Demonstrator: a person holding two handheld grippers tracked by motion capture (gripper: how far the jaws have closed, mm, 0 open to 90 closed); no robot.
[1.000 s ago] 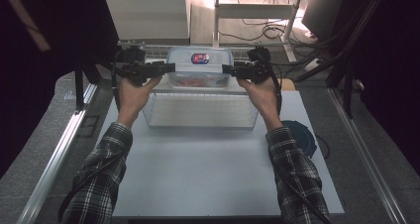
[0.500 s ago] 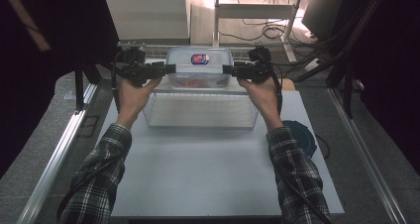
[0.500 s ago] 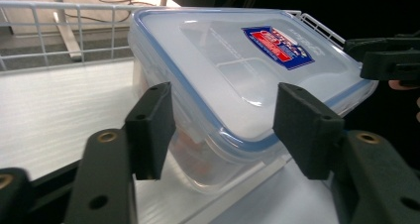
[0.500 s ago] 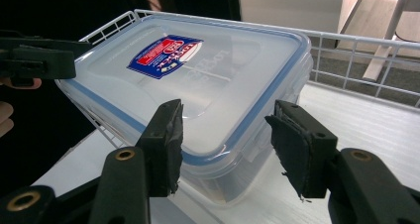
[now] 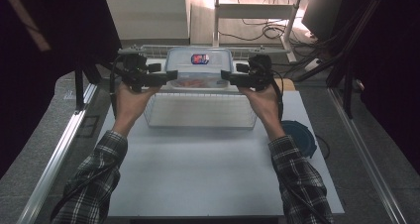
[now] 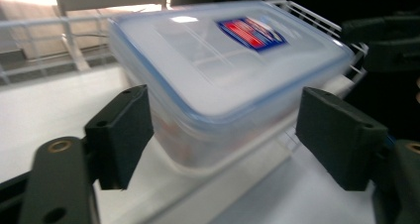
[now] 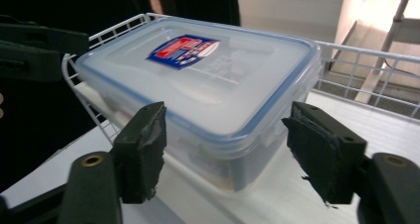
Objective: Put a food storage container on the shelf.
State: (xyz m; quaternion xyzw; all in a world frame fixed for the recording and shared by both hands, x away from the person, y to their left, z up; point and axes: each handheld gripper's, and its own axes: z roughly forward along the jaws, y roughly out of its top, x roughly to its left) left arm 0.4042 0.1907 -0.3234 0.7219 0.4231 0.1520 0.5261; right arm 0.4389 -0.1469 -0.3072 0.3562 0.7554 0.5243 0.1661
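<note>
Lidded plastic food container [image 5: 199, 68] at upper centre, perched on the rim of a white wire basket [image 5: 200, 111].

Flanked by left gripper [image 5: 167, 76] and right gripper [image 5: 227, 76], jaws just opened, pads apart and off the walls, container ends between them. Blue round lid [image 5: 299, 136] at right on white table [image 5: 198, 174]; wire rack [image 5: 148, 49] close behind.
</note>
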